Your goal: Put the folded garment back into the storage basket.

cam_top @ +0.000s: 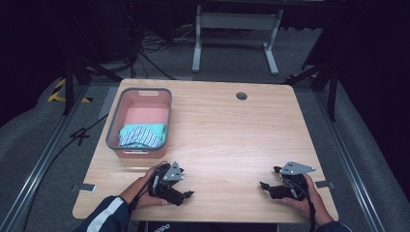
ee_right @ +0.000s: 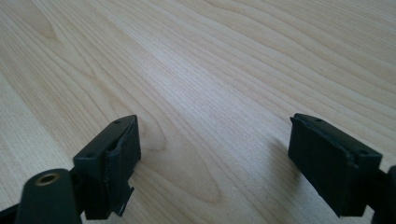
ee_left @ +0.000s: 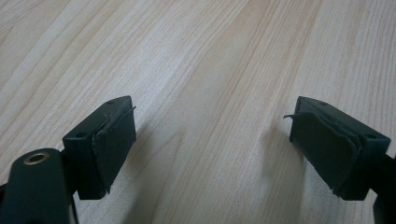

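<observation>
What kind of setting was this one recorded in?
Probably a lab or recording studio: a wooden table on grey carpet, dark curtains around it, loose cables on the floor behind, and a metal stand beyond.

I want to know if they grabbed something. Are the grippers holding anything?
No. The left gripper and right gripper are both open, with bare table between their jaws.
</observation>
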`<state>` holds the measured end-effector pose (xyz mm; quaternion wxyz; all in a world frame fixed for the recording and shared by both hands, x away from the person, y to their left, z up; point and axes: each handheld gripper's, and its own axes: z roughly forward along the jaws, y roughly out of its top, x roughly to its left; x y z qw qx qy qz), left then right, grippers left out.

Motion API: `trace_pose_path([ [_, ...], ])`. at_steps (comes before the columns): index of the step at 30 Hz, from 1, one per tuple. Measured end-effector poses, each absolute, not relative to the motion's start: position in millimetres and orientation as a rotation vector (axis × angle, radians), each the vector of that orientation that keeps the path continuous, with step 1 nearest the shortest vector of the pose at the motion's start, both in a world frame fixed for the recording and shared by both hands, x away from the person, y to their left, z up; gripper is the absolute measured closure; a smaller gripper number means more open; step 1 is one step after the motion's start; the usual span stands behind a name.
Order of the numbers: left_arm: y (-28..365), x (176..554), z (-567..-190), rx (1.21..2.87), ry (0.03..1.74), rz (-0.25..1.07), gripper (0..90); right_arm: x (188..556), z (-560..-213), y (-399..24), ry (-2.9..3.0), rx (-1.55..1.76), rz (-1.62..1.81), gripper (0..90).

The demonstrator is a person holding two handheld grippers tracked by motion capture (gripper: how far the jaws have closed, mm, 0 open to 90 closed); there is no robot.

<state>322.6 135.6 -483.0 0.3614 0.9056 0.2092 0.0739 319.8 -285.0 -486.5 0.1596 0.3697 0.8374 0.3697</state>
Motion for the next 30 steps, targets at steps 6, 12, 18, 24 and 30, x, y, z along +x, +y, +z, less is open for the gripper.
trace_pose_path([
  [6,135.6,322.6,-483.0,2.332,0.539,0.19,14.7,320.7,-486.5,-285.3,2.398,1.048,1.059,17.2],
  [12,135.7,323.2,-482.8,2.338,0.533,0.191,14.6,321.2,-486.5,-285.4,2.4,1.044,1.06,17.2],
  [18,135.1,323.2,-483.1,2.331,0.536,0.19,14.6,321.4,-486.5,-285.5,2.401,1.043,1.06,17.2],
  [24,134.7,324.1,-482.9,2.337,0.53,0.191,14.3,321.4,-486.5,-285.7,2.402,1.041,1.061,17.3],
  [30,132.6,325.9,-482.9,2.339,0.529,0.191,13.4,321.5,-486.5,-285.9,2.403,1.041,1.061,17.3],
])
